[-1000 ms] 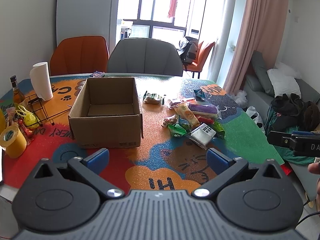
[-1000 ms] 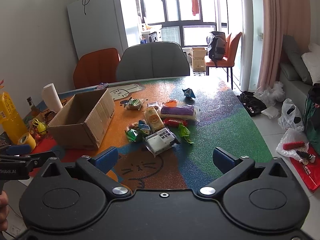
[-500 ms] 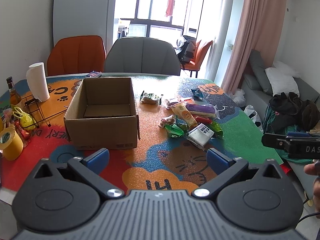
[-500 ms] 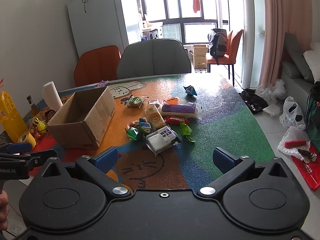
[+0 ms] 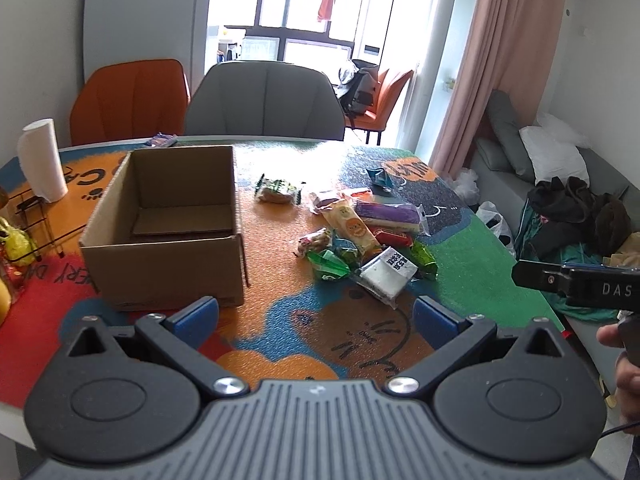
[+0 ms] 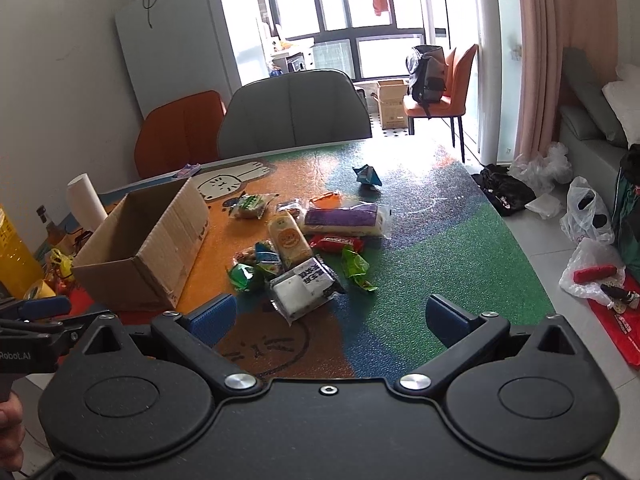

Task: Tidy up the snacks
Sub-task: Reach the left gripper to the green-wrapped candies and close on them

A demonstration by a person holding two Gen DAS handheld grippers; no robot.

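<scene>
Nothing packed yet: box [image 5: 168, 224] sits empty on the bench, snacks [image 6: 304, 248] piled just right of it. Both grippers, left [image 5: 316, 316] and right [image 6: 328, 316], hover with jaws wide, holding nothing. Next: reach in, grab the nearest packet.

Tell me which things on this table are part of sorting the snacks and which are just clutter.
For the job: cardboard box, empty inside; purple packet; orange-faced packet; red bar; white packet; green candies; green-wrapped snack.

Just lying about: paper towel roll; blue crumpled wrapper; yellow tape roll; bottle.
</scene>
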